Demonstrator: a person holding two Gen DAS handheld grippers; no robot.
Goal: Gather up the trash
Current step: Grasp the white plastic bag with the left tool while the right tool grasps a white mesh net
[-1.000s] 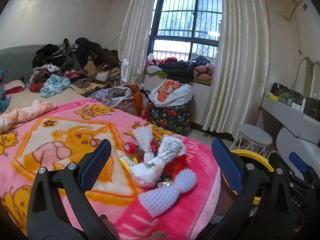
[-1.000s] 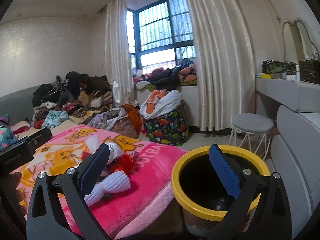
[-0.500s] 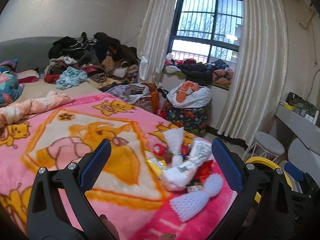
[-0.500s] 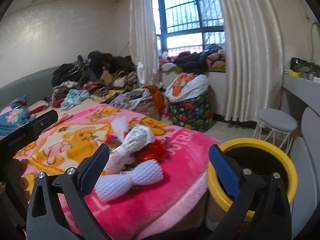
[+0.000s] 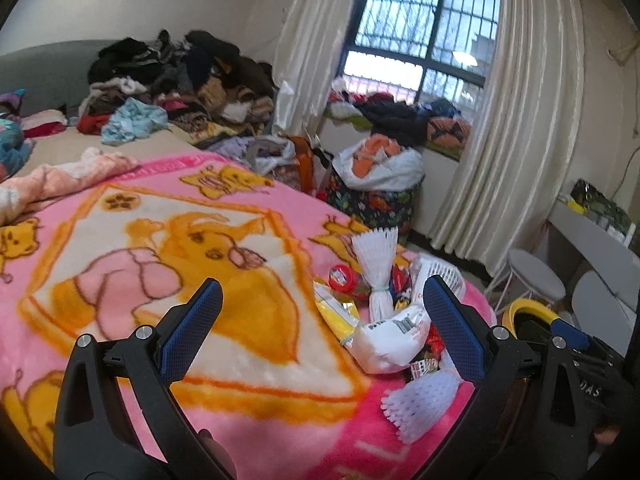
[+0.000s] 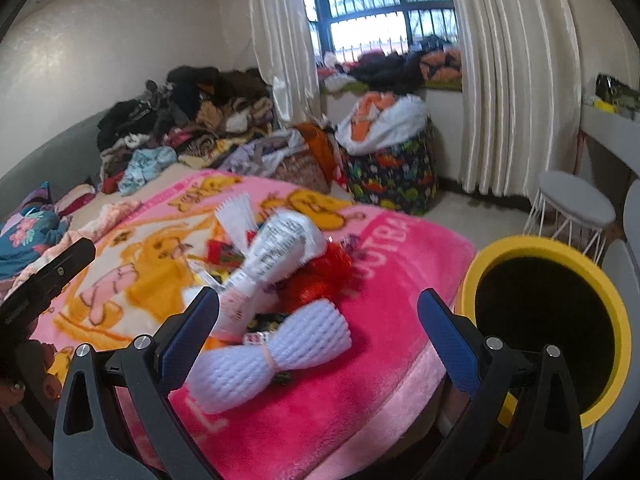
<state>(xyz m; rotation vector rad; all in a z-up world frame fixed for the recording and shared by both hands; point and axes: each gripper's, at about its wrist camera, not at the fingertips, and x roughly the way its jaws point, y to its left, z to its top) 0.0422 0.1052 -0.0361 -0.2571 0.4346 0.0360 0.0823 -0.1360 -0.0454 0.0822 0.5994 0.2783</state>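
Above a pink blanket (image 6: 360, 412), both grippers, left (image 5: 318, 330) and right (image 6: 318, 336), gaping wide and empty; trash (image 6: 272, 352) heaped near its corner, beside the bin (image 6: 616, 320); reaching stage, closing on foam netting likely next

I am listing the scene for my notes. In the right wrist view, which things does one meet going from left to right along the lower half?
Left gripper body → white foam net bundle → red net → yellow-rimmed bin.

Bed (image 5: 280, 432) (pink cartoon blanket (image 5: 132, 264)): trash pile (image 5: 384, 312), clothes heap (image 5: 168, 80).
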